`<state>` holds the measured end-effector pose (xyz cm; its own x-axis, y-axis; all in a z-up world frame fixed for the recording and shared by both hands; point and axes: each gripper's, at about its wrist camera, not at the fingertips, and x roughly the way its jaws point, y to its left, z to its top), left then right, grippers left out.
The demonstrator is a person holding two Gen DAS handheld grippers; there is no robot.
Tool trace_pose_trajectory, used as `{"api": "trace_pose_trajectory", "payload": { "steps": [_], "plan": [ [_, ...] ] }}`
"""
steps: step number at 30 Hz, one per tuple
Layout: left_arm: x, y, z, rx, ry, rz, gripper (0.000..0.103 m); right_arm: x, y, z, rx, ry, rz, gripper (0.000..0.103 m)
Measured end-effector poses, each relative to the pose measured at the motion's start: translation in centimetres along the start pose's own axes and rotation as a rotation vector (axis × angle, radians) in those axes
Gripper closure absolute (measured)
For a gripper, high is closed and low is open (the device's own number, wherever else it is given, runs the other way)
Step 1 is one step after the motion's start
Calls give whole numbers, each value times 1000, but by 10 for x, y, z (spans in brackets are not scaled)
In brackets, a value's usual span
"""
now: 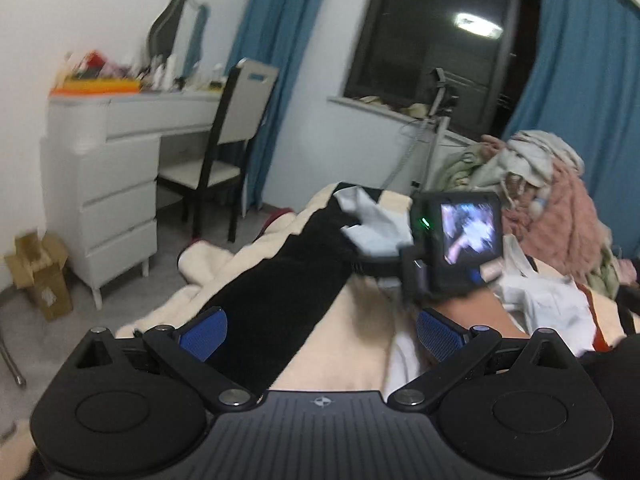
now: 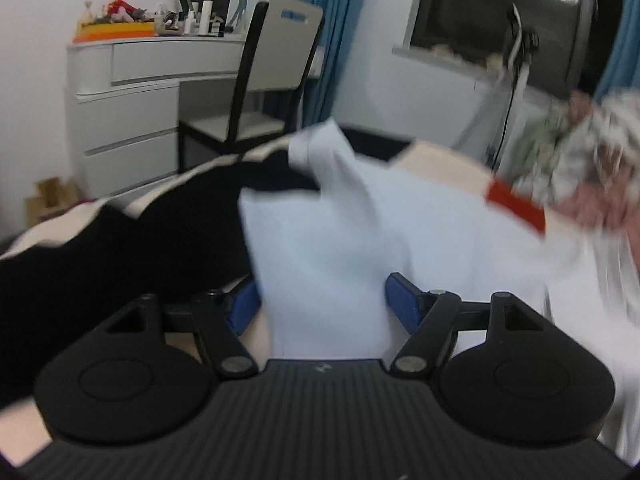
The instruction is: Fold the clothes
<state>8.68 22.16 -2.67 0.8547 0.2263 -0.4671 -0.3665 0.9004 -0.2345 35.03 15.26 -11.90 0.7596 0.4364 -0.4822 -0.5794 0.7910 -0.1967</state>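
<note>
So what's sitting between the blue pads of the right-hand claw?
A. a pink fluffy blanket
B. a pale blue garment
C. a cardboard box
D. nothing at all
B: in the right wrist view a pale blue garment fills the gap of the right claw, lying between its two blue pads; the blur hides whether they press on it.

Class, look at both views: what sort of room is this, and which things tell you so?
Most likely a bedroom. A blanket-covered bed fills the foreground, a white dressing table with a mirror and toiletries stands by the wall, and a clothes pile sits beside blue curtains.
</note>
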Motion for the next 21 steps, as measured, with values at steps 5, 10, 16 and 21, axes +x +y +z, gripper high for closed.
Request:
{"api": "trace_pose_trajectory", "payload": {
  "steps": [5, 10, 16, 21],
  "plan": [
    [27, 3, -12, -42, 47, 44, 1, 48, -10, 31, -6, -17, -182, 88],
    [29, -7, -19, -19, 63, 31, 1, 32, -41, 51, 4, -74, -233, 95],
    [7, -17, -24, 0, 30, -20, 1, -57, -139, 51, 179, -304, -367, 95],
    [0, -33, -31, 25, 35, -59, 1, -103, -241, -3, 405, -278, -554, 95]
  ]
}}
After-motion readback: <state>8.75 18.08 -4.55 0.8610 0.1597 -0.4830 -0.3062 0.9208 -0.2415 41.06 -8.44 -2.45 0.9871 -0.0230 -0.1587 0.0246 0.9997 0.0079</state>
